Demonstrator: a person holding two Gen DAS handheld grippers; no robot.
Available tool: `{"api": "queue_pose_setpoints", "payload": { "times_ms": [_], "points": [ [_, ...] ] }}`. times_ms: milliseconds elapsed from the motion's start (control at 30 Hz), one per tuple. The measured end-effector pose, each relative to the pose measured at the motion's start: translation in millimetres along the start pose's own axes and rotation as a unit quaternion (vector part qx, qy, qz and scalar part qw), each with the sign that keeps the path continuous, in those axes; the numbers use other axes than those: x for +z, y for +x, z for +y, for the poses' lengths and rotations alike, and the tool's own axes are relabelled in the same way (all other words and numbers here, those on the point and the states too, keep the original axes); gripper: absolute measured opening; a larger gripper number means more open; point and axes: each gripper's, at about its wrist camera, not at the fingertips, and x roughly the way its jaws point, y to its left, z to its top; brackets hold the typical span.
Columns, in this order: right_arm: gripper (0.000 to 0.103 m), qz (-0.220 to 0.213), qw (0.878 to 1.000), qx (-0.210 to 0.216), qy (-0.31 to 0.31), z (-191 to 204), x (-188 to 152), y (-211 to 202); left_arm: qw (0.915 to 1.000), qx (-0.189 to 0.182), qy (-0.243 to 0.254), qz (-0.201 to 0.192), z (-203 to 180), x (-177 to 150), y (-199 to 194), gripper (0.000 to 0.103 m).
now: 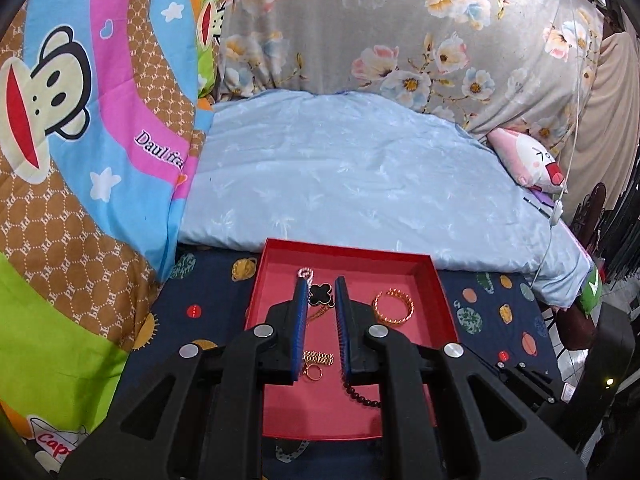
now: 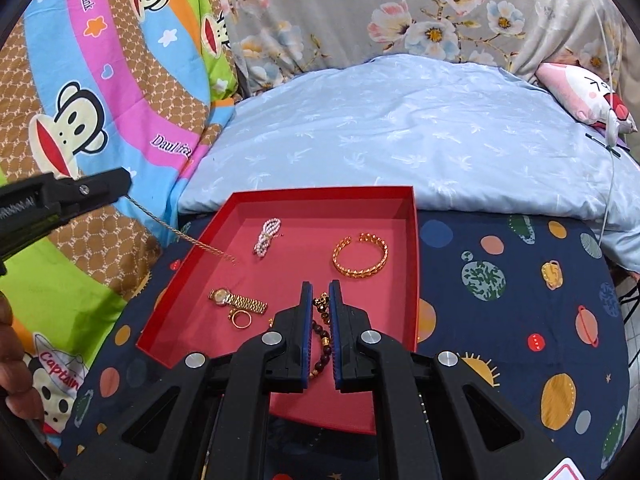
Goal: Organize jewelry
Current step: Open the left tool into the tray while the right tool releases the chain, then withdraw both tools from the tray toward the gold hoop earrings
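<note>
Right gripper point(image 2: 320, 292) sits low over the near edge of the tray point(image 2: 320, 194), jaws a narrow slit apart with the bead bracelet point(image 2: 323, 338) showing in the gap. Whether the pads pinch the beads or only frame them, I cannot tell.

Left gripper point(image 1: 321, 282) is up at 9 o'clock from the tray, clenched on the necklace point(image 1: 320, 293): the black clover sits between its pads, and the chain trails down over the left rim, its end on the tray floor.

Likely step: laying the necklace into the tray. The next move calls for lowering it slowly so the chain pools inside rather than draping over the rim, then releasing.

Within the tray, pearls point(image 2: 267, 236) lie at 11 o'clock, the bangle point(image 2: 361, 255) at 1, and the watch point(image 2: 240, 302) and ring point(image 2: 241, 319), touching, at 8. The centre and the far strip are bare, the best room for the chain.

Rim walls are low and upright. Around the tray, the planet sheet point(image 2: 500, 320) is open at 3 o'clock; the blue pillow point(image 2: 400, 140) crowds 12, and the cartoon quilt point(image 2: 100, 80) rises close at 9.
</note>
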Motion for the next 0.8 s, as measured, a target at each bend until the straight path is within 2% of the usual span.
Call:
{"api": "queue_pose_setpoints", "payload": {
  "times_ms": [100,200,800],
  "points": [
    [0.010,-0.003,1.000,-0.006,0.003,-1,-1,1,0.9998,0.011,-0.003,0.014,3,-8,10,0.015],
    [0.014,-0.004,1.000,-0.007,0.010,-3,-2,0,0.9995,0.020,-0.008,0.021,7,-13,14,0.031],
    [0.014,0.000,1.000,0.001,0.014,0,-16,-11,0.9986,0.027,-0.015,0.043,12,-32,16,0.032]
  ]
}}
